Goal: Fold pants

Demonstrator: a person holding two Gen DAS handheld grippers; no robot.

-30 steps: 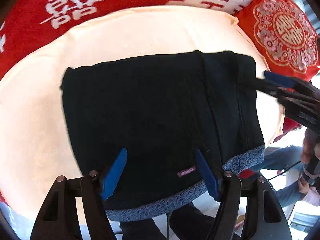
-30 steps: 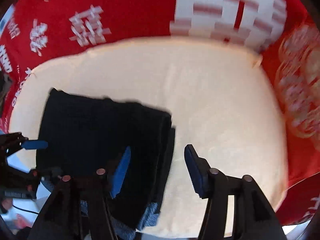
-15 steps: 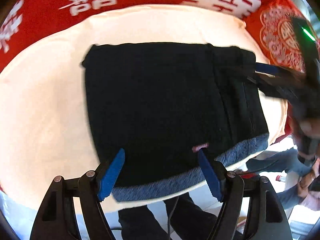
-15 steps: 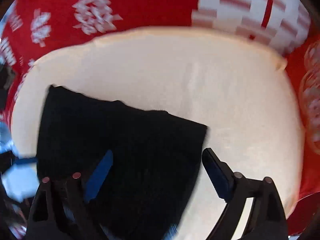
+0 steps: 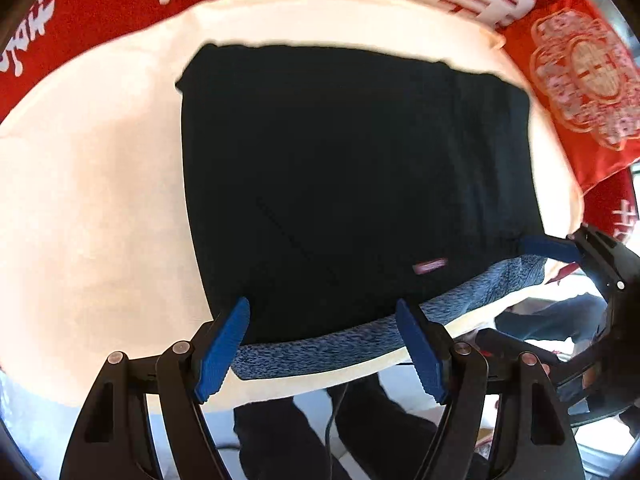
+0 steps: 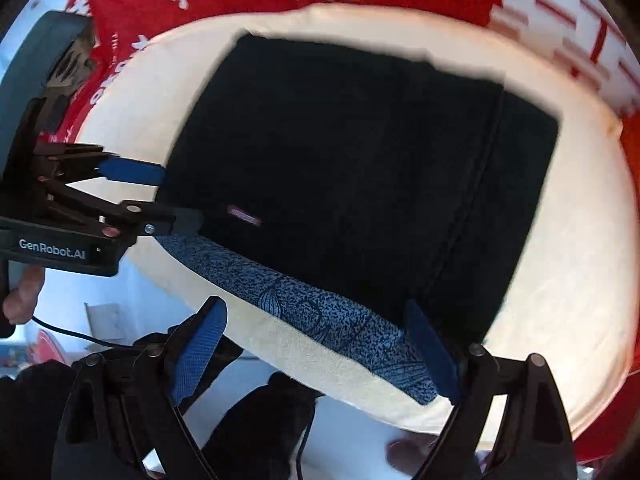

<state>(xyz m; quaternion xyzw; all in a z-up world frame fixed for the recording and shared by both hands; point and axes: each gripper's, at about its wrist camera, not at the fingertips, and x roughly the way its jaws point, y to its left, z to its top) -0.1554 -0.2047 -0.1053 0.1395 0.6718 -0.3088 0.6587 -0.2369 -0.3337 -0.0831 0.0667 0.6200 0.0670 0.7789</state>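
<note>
The black pants [image 5: 340, 184] lie folded into a flat rectangle on a cream cushion [image 5: 92, 200], with a blue speckled band [image 5: 360, 340] along the near edge and a small pink label [image 5: 430, 267]. My left gripper [image 5: 324, 344] is open at the near edge, holding nothing. My right gripper [image 6: 316, 356] is open at the near right corner of the pants [image 6: 360, 168], above the blue band [image 6: 320, 316], holding nothing. The right gripper also shows in the left wrist view [image 5: 552, 248], and the left gripper shows in the right wrist view [image 6: 160, 196].
A red cloth with white characters [image 5: 120, 4] surrounds the cushion. A red patterned pillow [image 5: 584, 80] lies at the right. The cushion's near edge [image 5: 320, 380] drops off to the floor, where the person's legs [image 5: 340, 432] stand.
Both grippers have pulled back toward the near edge of the pants. The right gripper swung left from the pants' right edge to the near corner. The pants lie still.
</note>
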